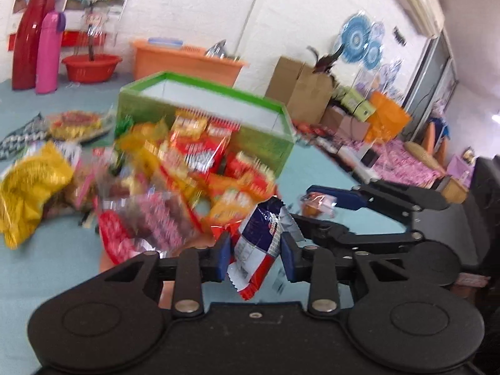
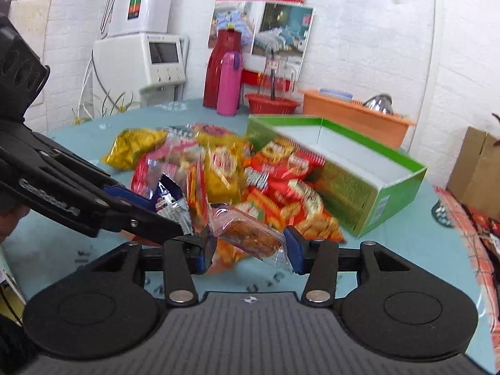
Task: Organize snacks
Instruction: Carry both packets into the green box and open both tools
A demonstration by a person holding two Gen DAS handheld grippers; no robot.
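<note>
The left gripper (image 1: 255, 254) pinches a blue packet (image 1: 261, 247) and the right gripper (image 2: 250, 251) pinches a clear-wrapped cake (image 2: 253, 234), near the snack pile (image 2: 237, 172) beside the green box (image 2: 368, 187).

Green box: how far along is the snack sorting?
Early. The green box shows only bare white interior; nothing visibly packed. In hand: left gripper holds a blue-and-red packet, right gripper a clear-wrapped brown cake, both lifted off the table. Left: the pile of red, orange and yellow packets beside the box.
</note>
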